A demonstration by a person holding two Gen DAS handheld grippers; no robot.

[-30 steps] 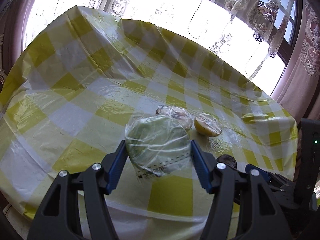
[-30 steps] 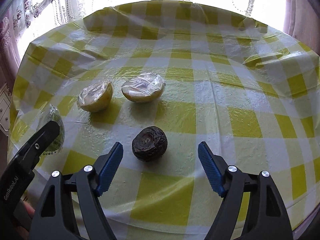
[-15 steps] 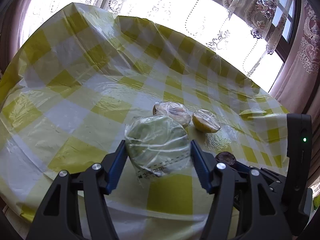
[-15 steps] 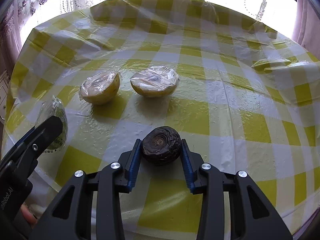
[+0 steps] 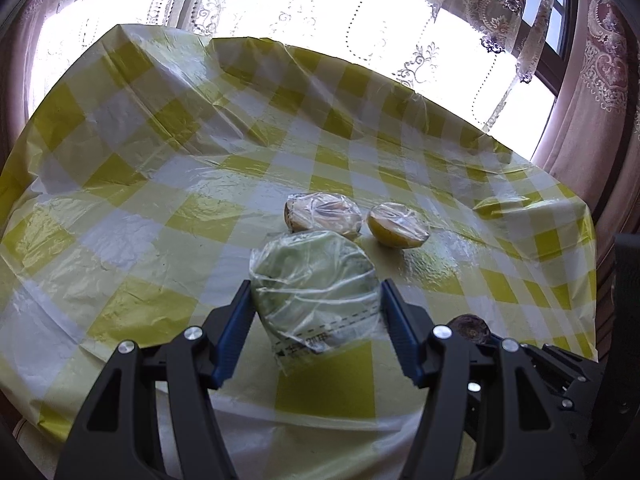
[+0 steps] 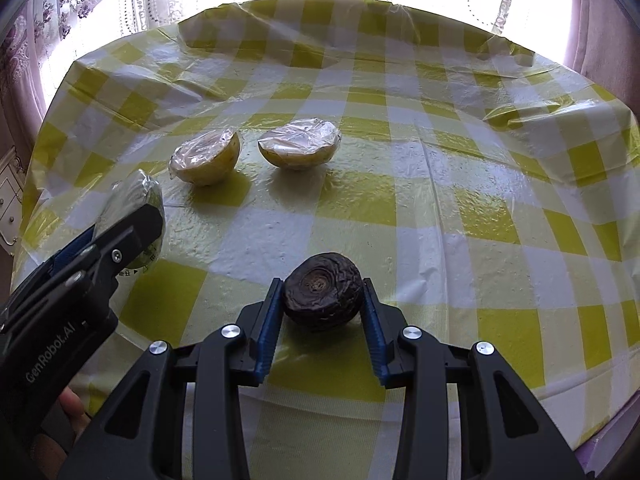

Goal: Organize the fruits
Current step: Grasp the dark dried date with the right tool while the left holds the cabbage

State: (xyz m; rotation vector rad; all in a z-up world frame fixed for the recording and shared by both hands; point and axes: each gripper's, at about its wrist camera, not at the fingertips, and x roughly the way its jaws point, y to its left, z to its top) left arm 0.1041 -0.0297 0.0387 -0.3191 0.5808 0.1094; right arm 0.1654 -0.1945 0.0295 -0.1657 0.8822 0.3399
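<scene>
My left gripper (image 5: pixel 316 300) is shut on a green fruit wrapped in clear film (image 5: pixel 314 280) and holds it just above the table; the fruit also shows in the right wrist view (image 6: pixel 138 200). My right gripper (image 6: pixel 322 292) is shut on a dark wrinkled fruit (image 6: pixel 322 290), which peeks out at the lower right of the left wrist view (image 5: pixel 468 326). Two yellow fruit halves covered in film lie side by side farther back: one on the left (image 6: pixel 206 156) and one on the right (image 6: pixel 300 148). They also show in the left wrist view (image 5: pixel 324 214) (image 5: pixel 398 222).
A yellow and white checked plastic tablecloth (image 6: pixel 440 184) covers the table, creased and raised along its far edge. Lace curtains (image 5: pixel 360 20) hang over bright windows behind. A white cabinet (image 6: pixel 8 208) stands past the table's left edge.
My right gripper moved forward and closed on the dark wrinkled fruit, then lifted it slightly. My left gripper stayed shut on the wrapped green fruit and shifted a little.
</scene>
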